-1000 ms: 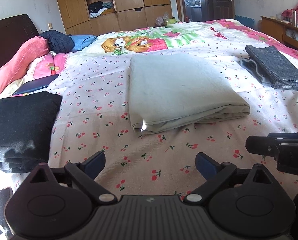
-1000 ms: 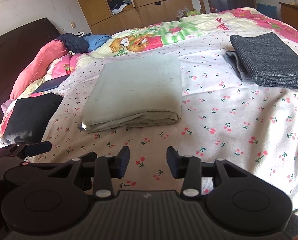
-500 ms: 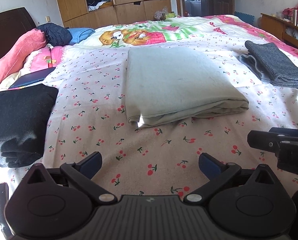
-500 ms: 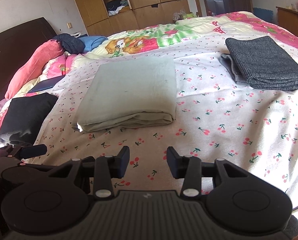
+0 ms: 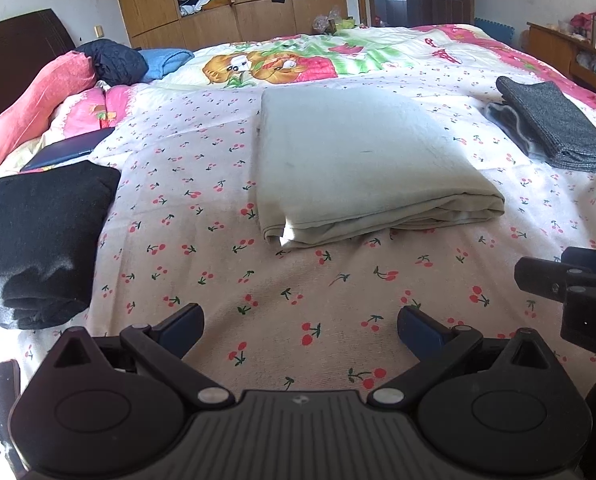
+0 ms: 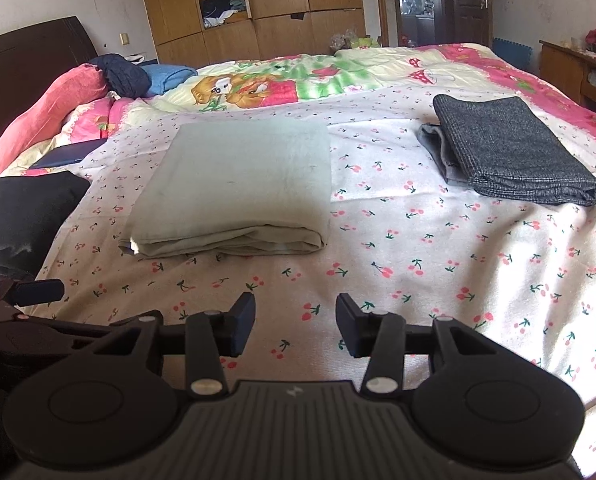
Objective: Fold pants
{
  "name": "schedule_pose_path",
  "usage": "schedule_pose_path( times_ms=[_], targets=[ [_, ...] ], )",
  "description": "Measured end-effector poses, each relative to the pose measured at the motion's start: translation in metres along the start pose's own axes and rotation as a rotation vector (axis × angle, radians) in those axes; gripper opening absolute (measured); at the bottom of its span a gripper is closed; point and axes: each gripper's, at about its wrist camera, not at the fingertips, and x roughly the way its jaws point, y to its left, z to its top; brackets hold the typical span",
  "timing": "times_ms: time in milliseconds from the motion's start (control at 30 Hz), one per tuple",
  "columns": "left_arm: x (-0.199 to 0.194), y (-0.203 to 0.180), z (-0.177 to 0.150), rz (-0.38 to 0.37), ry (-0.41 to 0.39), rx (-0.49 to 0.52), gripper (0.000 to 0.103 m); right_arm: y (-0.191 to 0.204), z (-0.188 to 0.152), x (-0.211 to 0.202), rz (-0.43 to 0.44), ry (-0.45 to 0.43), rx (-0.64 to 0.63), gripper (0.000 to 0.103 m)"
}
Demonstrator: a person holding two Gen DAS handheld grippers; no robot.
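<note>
A: On the bed (image 5: 317,304), dead centre, the pale pants (image 5: 361,164) sit folded into a flat rectangle, thick edge facing both grippers.

B: yep, and the left gripper (image 5: 299,330) hangs over the cherry sheet just short of them, jaws spread wide, nothing between.

A: Right gripper (image 6: 296,328) is spread narrower and opening, also empty, apart from the pants.

B: black pile (image 5: 38,232) off to the left, grey pile (image 6: 513,152) to the right, both well clear.
</note>
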Motion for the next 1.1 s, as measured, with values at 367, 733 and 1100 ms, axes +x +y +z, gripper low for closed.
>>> schedule_pose_path(
  times_ms=[367, 733, 1100],
  targets=[
    [0.0008, -0.0027, -0.0016, 0.003, 0.007, 0.014, 0.103, -0.0021, -0.0021, 0.0002, -0.007, 0.015, 0.008, 0.046],
    [0.0011, -0.0001, -0.0019, 0.002, 0.01, 0.003, 0.103, 0.0029, -0.0057, 0.0054, -0.014, 0.052, -0.018, 0.046],
    [-0.0003, -0.001, -0.0019, -0.001, 0.007, 0.006, 0.103, 0.0043, -0.0071, 0.0062, -0.012, 0.059, -0.026, 0.047]
  ],
)
